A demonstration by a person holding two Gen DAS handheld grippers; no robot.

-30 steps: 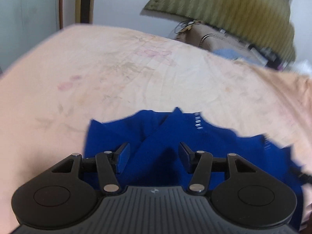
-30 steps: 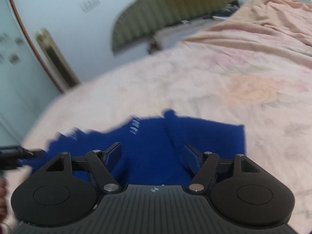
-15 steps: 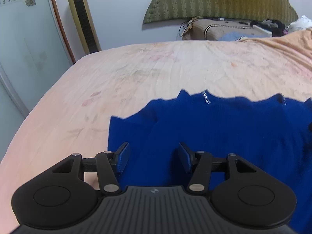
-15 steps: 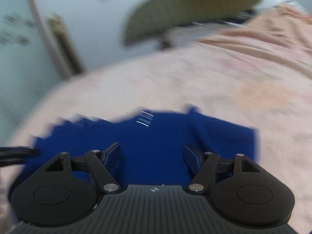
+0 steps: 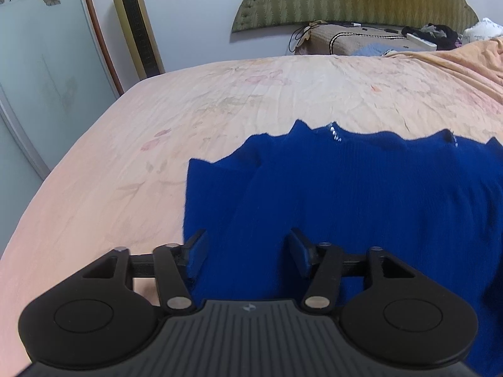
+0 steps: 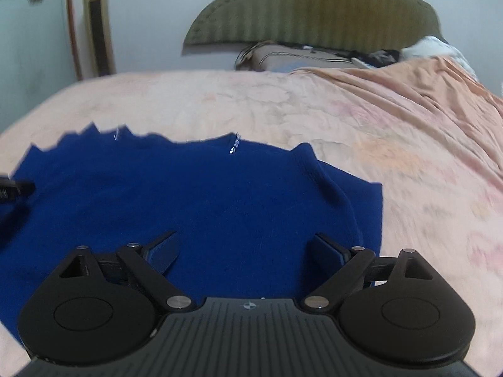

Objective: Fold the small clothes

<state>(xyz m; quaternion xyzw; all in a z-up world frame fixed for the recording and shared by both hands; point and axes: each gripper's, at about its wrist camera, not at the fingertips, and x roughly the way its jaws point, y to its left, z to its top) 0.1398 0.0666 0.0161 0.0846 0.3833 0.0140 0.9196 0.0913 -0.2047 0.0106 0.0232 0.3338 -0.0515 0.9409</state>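
A royal-blue knit garment (image 5: 361, 188) lies spread on the peach floral bedsheet (image 5: 220, 100). It has small sparkly trim along its far edge. My left gripper (image 5: 246, 253) is open and empty over the garment's left part, close to its left edge. In the right wrist view the same garment (image 6: 204, 194) fills the left and middle. My right gripper (image 6: 243, 249) is open wide and empty over the garment's right part, where a sleeve or flap (image 6: 345, 201) lies folded over. The tip of the left gripper shows at the far left edge (image 6: 15, 187).
A green headboard (image 5: 355, 0) and a brown pillow (image 5: 342, 39) with cables stand at the far end. A gold tower fan (image 5: 138, 28) and a frosted glass door (image 5: 37, 62) are at the left. A rumpled peach cover (image 6: 424, 94) rises at the right.
Both cameras have turned and steadied, so the garment now lies broader and flatter in view. The right gripper's jaws have opened wider. The left gripper stays open.
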